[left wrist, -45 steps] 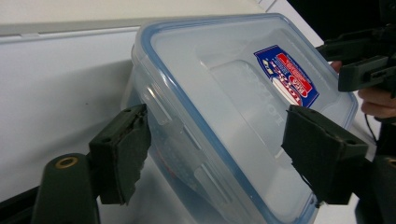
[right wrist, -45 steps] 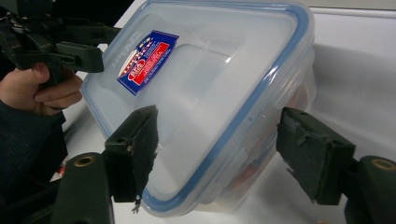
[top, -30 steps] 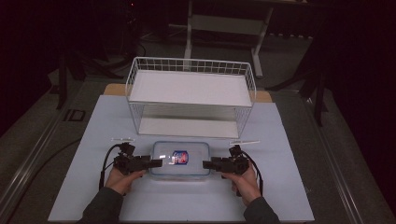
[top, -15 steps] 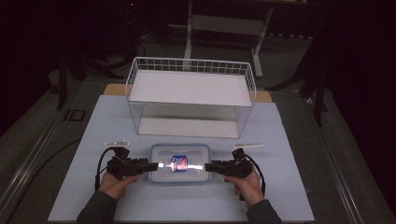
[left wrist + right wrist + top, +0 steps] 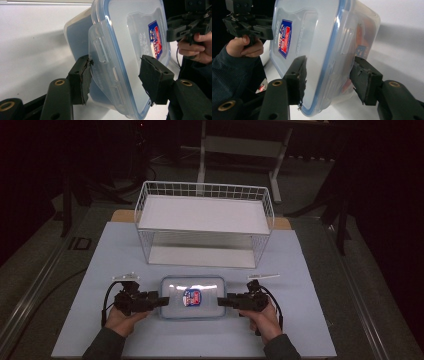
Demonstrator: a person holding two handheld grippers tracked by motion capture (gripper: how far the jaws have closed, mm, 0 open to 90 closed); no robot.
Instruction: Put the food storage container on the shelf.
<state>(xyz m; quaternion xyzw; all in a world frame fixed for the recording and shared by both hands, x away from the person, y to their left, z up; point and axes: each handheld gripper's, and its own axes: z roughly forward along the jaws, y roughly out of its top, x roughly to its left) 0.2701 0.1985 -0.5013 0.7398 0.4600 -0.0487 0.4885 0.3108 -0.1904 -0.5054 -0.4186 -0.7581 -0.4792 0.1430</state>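
Your left gripper (image 5: 162, 301) and right gripper (image 5: 222, 302) stand at the two short ends of the clear lidded box (image 5: 192, 297), which lies on the near part of the white table (image 5: 310, 285), in front of the wire basket (image 5: 205, 227). Each gripper's jaws are half open around an end clasp. The left jaws touch it on one side. The right jaws have just been opening, with a little space.

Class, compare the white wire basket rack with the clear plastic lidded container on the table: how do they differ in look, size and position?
The white wire basket rack is open mesh with two shelves; the clear plastic lidded container has solid see-through walls and a blue-rimmed lid. The rack is far larger and taller; the container is low and flat. The rack stands at the far side; the container lies near, between both claws. Both are rectangular and rest on the pale table.
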